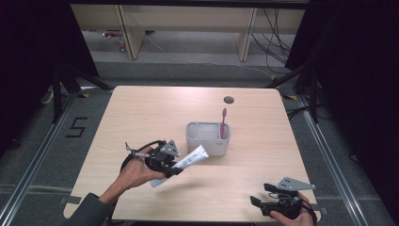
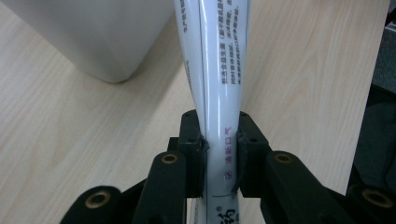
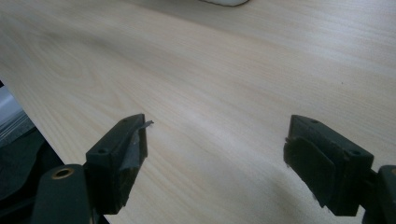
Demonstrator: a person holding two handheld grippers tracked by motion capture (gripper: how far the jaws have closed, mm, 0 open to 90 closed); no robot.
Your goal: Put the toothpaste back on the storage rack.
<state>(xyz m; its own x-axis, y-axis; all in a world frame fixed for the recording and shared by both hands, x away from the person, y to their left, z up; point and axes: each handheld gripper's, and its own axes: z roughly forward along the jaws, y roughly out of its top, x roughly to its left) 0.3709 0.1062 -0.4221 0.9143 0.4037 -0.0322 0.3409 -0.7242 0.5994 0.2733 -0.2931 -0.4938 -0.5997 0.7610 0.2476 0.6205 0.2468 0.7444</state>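
The left gripper [image 1: 175, 170] holds a white toothpaste tube [image 1: 184, 162] above the wooden table [image 1: 141, 117], near the front of the table and left of its middle. In the left gripper view the tube [image 2: 219, 93] runs straight up between the two black jaws, which are clamped on it from either side; the pads press on its lower part, where the tube narrows and its skin dents a little, and printed characters show on the strip between them. A short stretch of the tube passes below the pads toward the gripper's body, while the longer part stands out beyond the jaw tips. From the high view the tube lies at a slant, its far end pointing up and right toward a grey rectangular holder [image 1: 208, 138], ending just beside the holder's near left corner; whether it touches the holder cannot be told. A pink toothbrush [image 1: 223, 122] stands upright in the right side of that holder. The right gripper [image 1: 259, 194] rests at the table's front right corner, well apart from the tube, and its jaws stand wide with only bare wood between them [image 3: 215, 140].
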